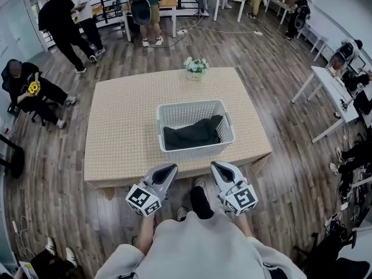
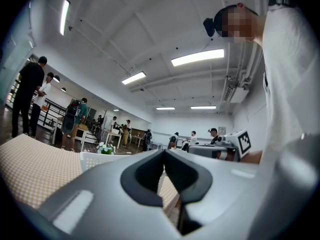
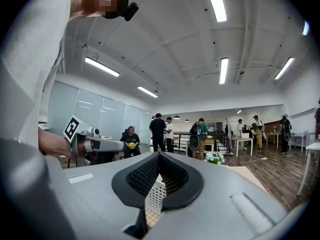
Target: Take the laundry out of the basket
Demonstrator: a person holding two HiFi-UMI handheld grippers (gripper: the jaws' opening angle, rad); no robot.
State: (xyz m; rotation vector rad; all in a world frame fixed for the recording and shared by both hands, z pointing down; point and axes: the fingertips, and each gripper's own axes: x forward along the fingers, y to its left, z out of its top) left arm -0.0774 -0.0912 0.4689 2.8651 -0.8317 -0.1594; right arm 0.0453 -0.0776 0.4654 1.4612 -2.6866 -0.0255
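A white plastic basket (image 1: pixel 174 114) stands on the near right part of the table, with dark laundry (image 1: pixel 193 135) heaped in its bottom. My left gripper (image 1: pixel 170 168) and right gripper (image 1: pixel 216 165) hover side by side just short of the table's near edge, below the basket and apart from it. Both are shut with nothing between the jaws. In the left gripper view the shut left gripper (image 2: pixel 164 152) points over the tabletop toward the basket (image 2: pixel 97 159). In the right gripper view a corner of the basket (image 3: pixel 156 198) shows through the gap under the shut right gripper (image 3: pixel 159 155).
The table (image 1: pixel 122 127) wears a beige checked cloth. A small pot of white flowers (image 1: pixel 196 67) stands at its far edge. Several people stand or sit around the room, and white desks (image 1: pixel 328 95) line the right side. My own legs and shoes (image 1: pixel 199 201) are below the grippers.
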